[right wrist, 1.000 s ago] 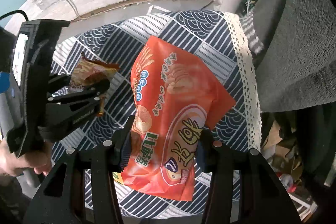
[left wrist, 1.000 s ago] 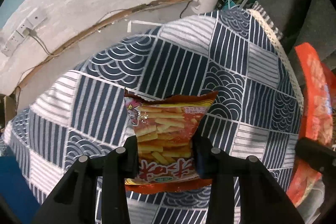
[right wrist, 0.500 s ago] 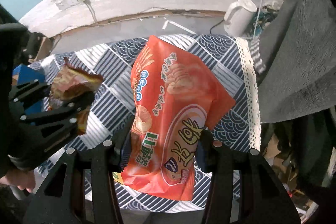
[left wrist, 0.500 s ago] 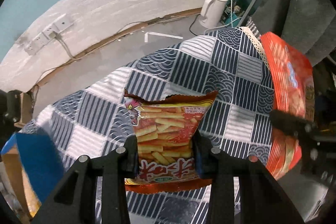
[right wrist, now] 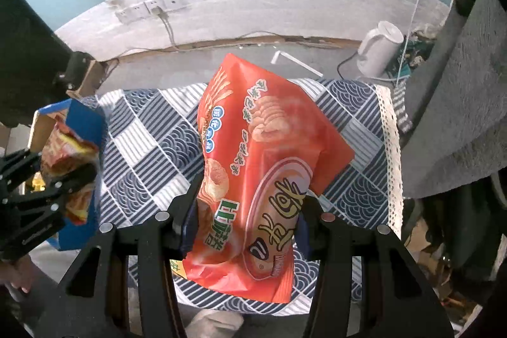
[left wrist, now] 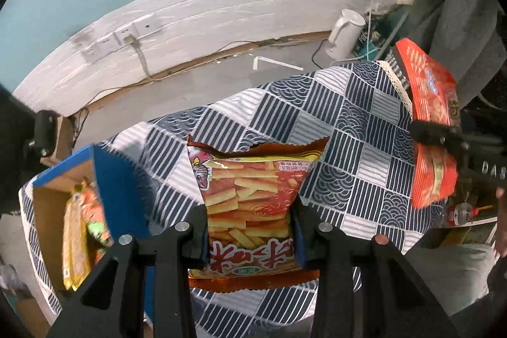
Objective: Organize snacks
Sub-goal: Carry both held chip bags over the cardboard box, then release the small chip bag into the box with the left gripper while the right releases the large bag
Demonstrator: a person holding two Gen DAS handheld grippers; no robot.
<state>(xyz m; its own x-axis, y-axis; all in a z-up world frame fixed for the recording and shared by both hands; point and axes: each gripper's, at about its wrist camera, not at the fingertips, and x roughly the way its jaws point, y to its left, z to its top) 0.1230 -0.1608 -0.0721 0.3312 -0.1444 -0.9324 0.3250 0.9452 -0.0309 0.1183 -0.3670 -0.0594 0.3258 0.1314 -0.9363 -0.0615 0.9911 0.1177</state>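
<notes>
My left gripper (left wrist: 250, 233) is shut on a small fries snack bag (left wrist: 250, 198), held upright above the patterned table. It also shows at the left of the right wrist view (right wrist: 68, 160). My right gripper (right wrist: 244, 220) is shut on a large orange chip bag (right wrist: 253, 167), held up over the table; that bag shows at the right of the left wrist view (left wrist: 434, 129). A blue cardboard box (left wrist: 120, 189) sits at the table's left end with yellow and green snack packs (left wrist: 79, 227) inside. It also shows in the right wrist view (right wrist: 85, 119).
The table carries a navy and white patterned cloth (left wrist: 358, 129) with a lace edge (right wrist: 391, 148). A white kettle (right wrist: 380, 49) stands on the floor by the wall. A grey fabric mass (right wrist: 459, 116) hangs at the right.
Both grippers have risen and pulled back with their bags. The blue box with snacks has come into view at the left.
</notes>
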